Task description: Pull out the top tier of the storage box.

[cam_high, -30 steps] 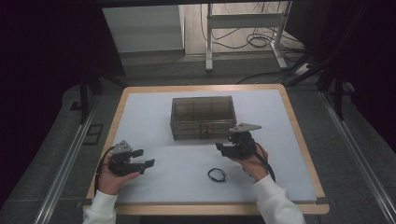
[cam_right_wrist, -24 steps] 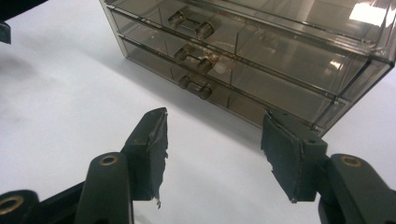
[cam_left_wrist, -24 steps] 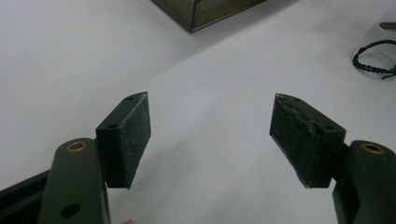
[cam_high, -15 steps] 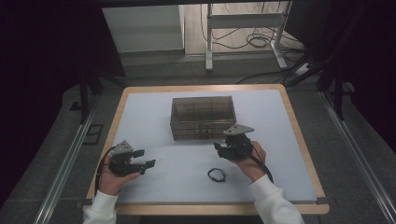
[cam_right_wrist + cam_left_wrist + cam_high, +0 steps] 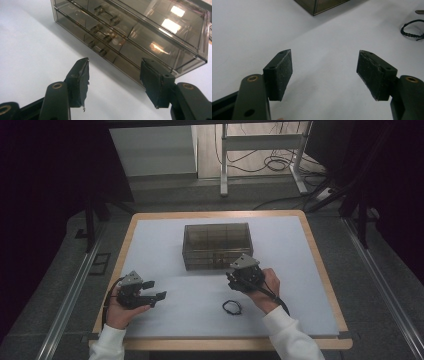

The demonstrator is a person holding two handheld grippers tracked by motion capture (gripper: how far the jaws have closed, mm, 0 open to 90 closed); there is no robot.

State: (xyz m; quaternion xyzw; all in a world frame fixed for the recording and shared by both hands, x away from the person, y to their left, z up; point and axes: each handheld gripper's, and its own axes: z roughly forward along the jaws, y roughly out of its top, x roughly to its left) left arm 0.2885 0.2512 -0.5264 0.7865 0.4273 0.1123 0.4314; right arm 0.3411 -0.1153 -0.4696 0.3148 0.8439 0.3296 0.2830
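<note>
Drawers shut on smoky clear box (image 5: pixel 216 246); contents unclear.

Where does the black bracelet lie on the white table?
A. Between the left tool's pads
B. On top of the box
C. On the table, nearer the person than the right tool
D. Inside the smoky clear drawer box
C: the black bracelet lies flat on the white table, on the person's side of the right tool, apart from the drawer box.
</note>
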